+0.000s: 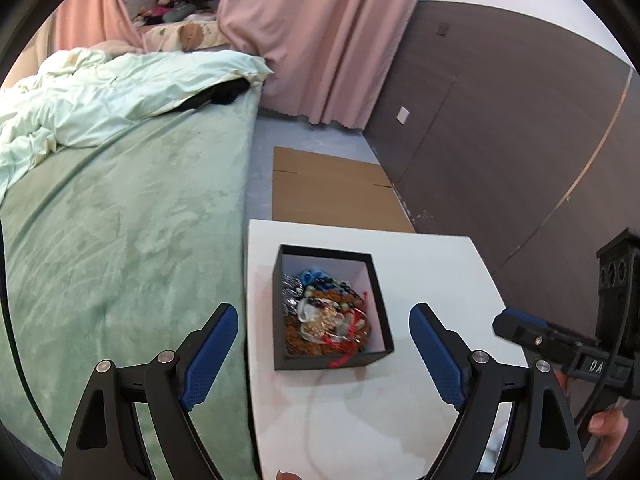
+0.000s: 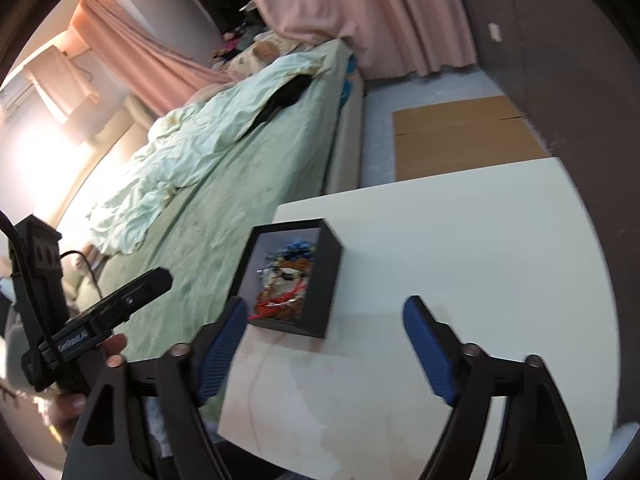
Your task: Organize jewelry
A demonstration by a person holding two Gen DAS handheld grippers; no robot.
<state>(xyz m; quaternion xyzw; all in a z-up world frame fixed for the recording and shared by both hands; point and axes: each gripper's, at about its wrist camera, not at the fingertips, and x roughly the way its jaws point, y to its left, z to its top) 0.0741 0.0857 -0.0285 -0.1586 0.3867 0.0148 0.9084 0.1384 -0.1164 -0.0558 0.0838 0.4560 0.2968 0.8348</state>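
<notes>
Both tongs, left tongs (image 1: 324,354) and right tongs (image 2: 326,346), gape wide, empty, near the jewelry box (image 1: 376,316)

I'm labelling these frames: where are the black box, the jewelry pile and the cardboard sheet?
black box (image 1: 325,360): left wrist view, front outer wall.
jewelry pile (image 1: 326,320): left wrist view, gold piece mid-pile.
cardboard sheet (image 2: 460,140): right wrist view, flat middle.

Jewelry (image 1: 324,316) a tangle, pieces indistinct, black box (image 2: 320,280) motion-blurred

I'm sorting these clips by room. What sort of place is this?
Most likely a bedroom: a bed with a rumpled quilt, pink curtains, and a small white table beside the bed holding a black box of jewelry.
</notes>
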